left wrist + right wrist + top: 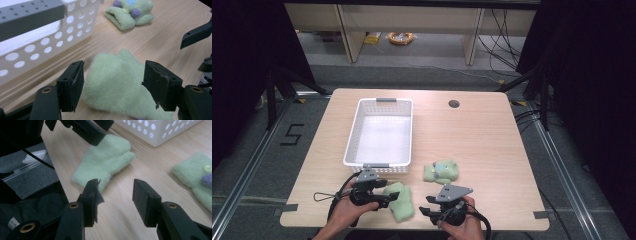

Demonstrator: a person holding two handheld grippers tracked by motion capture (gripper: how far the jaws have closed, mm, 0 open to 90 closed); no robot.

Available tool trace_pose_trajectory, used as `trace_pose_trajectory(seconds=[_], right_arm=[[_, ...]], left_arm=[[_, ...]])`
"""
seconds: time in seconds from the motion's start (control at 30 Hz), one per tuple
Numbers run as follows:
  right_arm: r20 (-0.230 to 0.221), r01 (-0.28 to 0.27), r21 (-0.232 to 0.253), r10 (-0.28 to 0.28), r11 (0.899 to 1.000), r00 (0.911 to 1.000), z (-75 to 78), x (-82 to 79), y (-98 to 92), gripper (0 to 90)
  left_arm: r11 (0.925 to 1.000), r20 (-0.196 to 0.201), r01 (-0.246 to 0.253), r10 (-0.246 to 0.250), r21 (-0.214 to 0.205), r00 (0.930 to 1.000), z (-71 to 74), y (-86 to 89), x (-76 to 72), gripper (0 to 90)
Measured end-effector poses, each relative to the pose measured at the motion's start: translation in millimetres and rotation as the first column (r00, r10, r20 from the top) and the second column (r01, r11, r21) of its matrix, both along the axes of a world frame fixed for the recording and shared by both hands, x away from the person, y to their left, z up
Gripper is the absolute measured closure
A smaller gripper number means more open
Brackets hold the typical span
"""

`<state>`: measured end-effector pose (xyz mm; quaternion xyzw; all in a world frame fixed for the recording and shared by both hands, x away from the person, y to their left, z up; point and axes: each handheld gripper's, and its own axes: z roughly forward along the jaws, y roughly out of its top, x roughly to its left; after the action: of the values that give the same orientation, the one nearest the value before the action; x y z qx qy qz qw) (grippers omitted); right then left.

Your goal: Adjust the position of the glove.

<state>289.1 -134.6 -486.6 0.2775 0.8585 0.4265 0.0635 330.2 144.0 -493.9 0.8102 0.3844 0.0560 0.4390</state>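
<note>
A plain light-green mitten (401, 202) lies flat near the table's front edge, thumb toward the basket. My left gripper (384, 196) points at it from the left. In the left gripper view the mitten (115, 85) lies between the open jaws of that gripper (113, 72), and the pads stand at its two sides without squeezing it. My right gripper (426, 206) hovers to the right of the mitten (105, 162). Its jaws (116, 192) stand open over bare wood. A second green mitten (441, 172) with purple pompoms and a button lies farther back.
A white perforated basket (353, 135) with grey handles stands just behind the left gripper, its near wall close (50, 42). A round cable hole (454, 104) is at the table's back right. The front table edge runs right under both hands.
</note>
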Motion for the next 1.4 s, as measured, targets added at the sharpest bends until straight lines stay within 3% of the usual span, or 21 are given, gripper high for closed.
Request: trace_pose_trajectory(seconds=[0.03, 0.1, 0.13, 0.17, 0.2, 0.23, 0.27, 0.33, 0.47, 0.5, 0.57, 0.7, 0.87, 0.9, 1.0, 1.07, 1.17, 1.2, 1.37, 1.4], right_arm=[[0.006, -0.013, 0.002, 0.013, 1.000, 0.9999, -1.4, 1.6, 3.2, 56.7], [0.000, -0.012, -0.005, 0.012, 1.000, 0.9999, -2.6, 3.0, 8.4, 57.0], [-0.007, -0.033, -0.009, 0.033, 0.999, 0.9994, -3.3, 4.6, 10.7, 57.1], [0.016, -0.033, -0.013, 0.033, 0.999, 0.9993, -4.4, 6.0, 13.3, 57.4], [-0.014, -0.033, -0.010, 0.033, 0.999, 0.9993, -4.6, 5.7, 16.0, 57.5], [0.007, -0.043, -0.015, 0.044, 0.999, 0.9990, -5.7, 7.4, 18.6, 57.6], [-0.010, -0.049, -0.018, 0.049, 0.999, 0.9988, -5.8, 7.3, 21.1, 57.9], [-0.003, -0.054, -0.026, 0.054, 0.998, 0.9985, -7.6, 8.6, 25.8, 58.3], [-0.034, -0.059, -0.026, 0.058, 0.998, 0.9977, -10.0, 9.3, 32.6, 59.9], [-0.024, -0.058, -0.025, 0.057, 0.998, 0.9981, -11.5, 10.3, 33.8, 60.3], [-0.040, -0.051, -0.027, 0.050, 0.998, 0.9979, -12.4, 11.0, 35.7, 60.6], [-0.056, -0.048, -0.023, 0.047, 0.999, 0.9973, -14.2, 11.6, 39.8, 61.0], [-0.076, -0.042, -0.051, 0.038, 0.998, 0.9964, -18.9, 12.5, 43.3, 62.5], [-0.072, -0.046, -0.055, 0.042, 0.997, 0.9965, -20.0, 13.4, 43.3, 63.2], [-0.078, -0.043, -0.058, 0.039, 0.997, 0.9962, -22.4, 14.6, 43.0, 65.5], [-0.075, -0.047, -0.059, 0.042, 0.997, 0.9963, -23.3, 16.0, 42.9, 67.9], [-0.094, -0.046, -0.045, 0.042, 0.998, 0.9947, -24.0, 17.4, 41.4, 75.3], [-0.089, -0.051, -0.042, 0.048, 0.998, 0.9949, -24.4, 18.0, 40.7, 78.6], [-0.087, -0.070, -0.037, 0.066, 0.997, 0.9940, -22.7, 18.6, 39.4, 82.9], [-0.089, -0.073, -0.041, 0.069, 0.997, 0.9937, -21.5, 18.3, 39.2, 83.2]], left_arm=[[0.9999, -0.001, 0.008, -0.008, 0.009, 1.0000, 0.0, 0.2, 1.0, 32.5], [0.9999, -0.013, -0.011, 0.010, -0.011, 0.9999, -2.1, -2.7, 2.9, 32.0], [1.0000, -0.011, -0.008, 0.008, -0.001, 0.9999, -2.7, -2.5, 4.0, 32.1], [0.9998, -0.014, 0.005, -0.004, 0.021, 0.9999, -2.7, -0.8, 5.4, 32.1], [0.9998, -0.011, -0.022, 0.022, -0.002, 0.9997, -3.8, -2.8, 5.2, 32.1], [0.9999, -0.019, -0.014, 0.014, -0.001, 0.9997, -3.6, -2.1, 6.0, 32.1], [0.9999, -0.020, -0.007, 0.007, 0.011, 0.9998, -3.1, -0.8, 6.8, 32.2], [0.9996, -0.016, -0.026, 0.026, -0.015, 0.9995, -2.2, -0.7, 7.0, 32.4], [0.9996, -0.019, -0.030, 0.030, 0.001, 0.9994, -3.8, 1.0, 8.0, 35.0], [0.9997, -0.024, -0.002, 0.003, 0.026, 0.9997, -4.0, 3.5, 9.3, 36.0], [0.9998, -0.030, -0.016, 0.016, 0.008, 0.9994, -5.3, 2.2, 8.7, 37.2], [0.9996, -0.033, -0.008, 0.009, 0.027, 0.9994, -6.2, 4.0, 8.7, 42.3], [0.9991, -0.051, -0.003, 0.005, 0.042, 0.9987, -11.7, 4.8, 8.9, 51.8], [0.9983, -0.060, 0.019, -0.015, 0.055, 0.9981, -11.3, 7.0, 9.9, 53.7], [0.9990, -0.057, 0.006, -0.003, 0.045, 0.9984, -11.6, 8.2, 8.9, 60.4], [0.9992, -0.054, 0.013, -0.011, 0.039, 0.9985, -11.1, 9.3, 8.5, 66.2], [0.9974, -0.047, 0.032, -0.029, 0.064, 0.9985, -10.2, 11.6, 7.1, 72.9], [0.9987, -0.046, 0.014, -0.012, 0.050, 0.9989, -10.1, 9.9, 5.2, 74.5], [0.9981, -0.039, 0.037, -0.035, 0.049, 0.9986, -8.3, 12.5, 3.1, 77.9], [0.9992, -0.049, 0.026, -0.024, 0.031, 0.9985, -8.2, 11.5, 1.6, 78.3]])
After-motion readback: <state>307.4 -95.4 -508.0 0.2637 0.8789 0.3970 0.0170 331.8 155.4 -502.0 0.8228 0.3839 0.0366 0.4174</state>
